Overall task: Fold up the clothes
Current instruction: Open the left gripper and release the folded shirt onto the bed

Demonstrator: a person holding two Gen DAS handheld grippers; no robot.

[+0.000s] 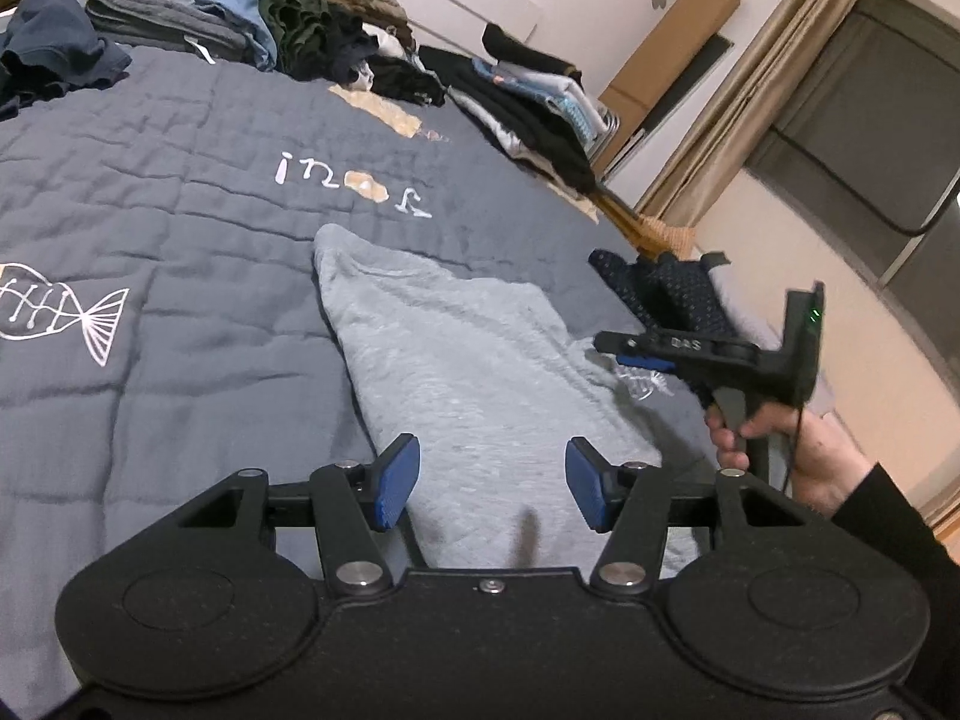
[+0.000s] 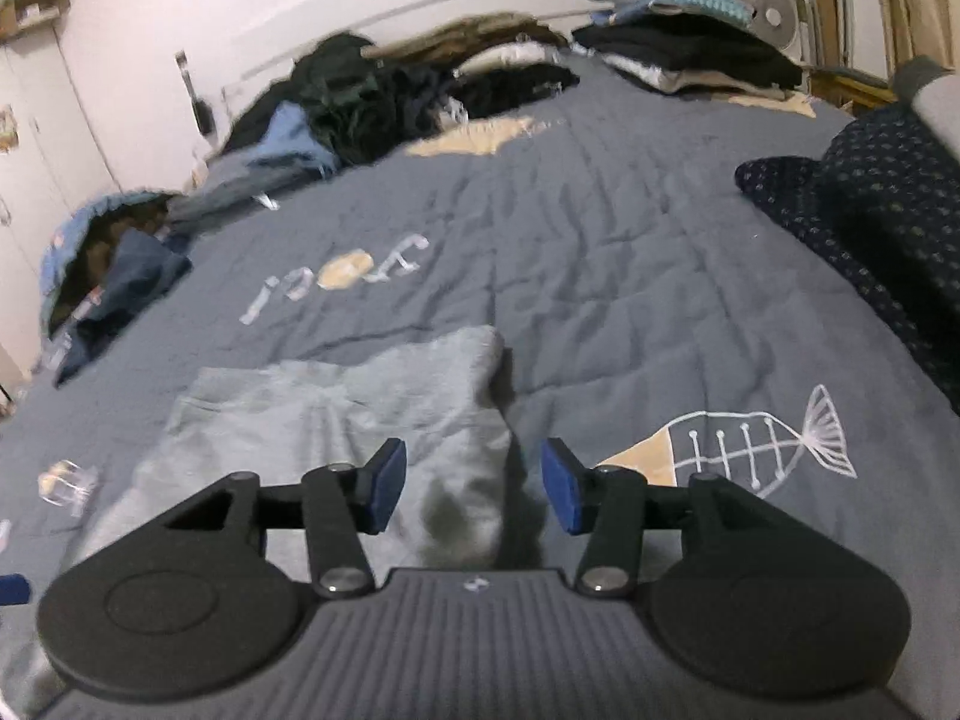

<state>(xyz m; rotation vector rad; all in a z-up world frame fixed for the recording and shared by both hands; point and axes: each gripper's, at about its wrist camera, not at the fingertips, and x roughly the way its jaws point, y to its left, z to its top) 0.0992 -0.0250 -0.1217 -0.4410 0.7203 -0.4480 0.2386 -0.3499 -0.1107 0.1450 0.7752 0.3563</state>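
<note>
Light grey garment (image 1: 456, 360) lies folded into a long, slightly rumpled strip on the near side of the blue quilted bed (image 1: 180, 192); left gripper (image 1: 492, 480) and right gripper (image 2: 474, 483) both spread, pinching nothing

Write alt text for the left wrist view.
The open left gripper hovers over a folded grey garment on a blue-grey quilt, holding nothing. At right, a hand holds the right gripper; clothes piles line the far edge.
</note>
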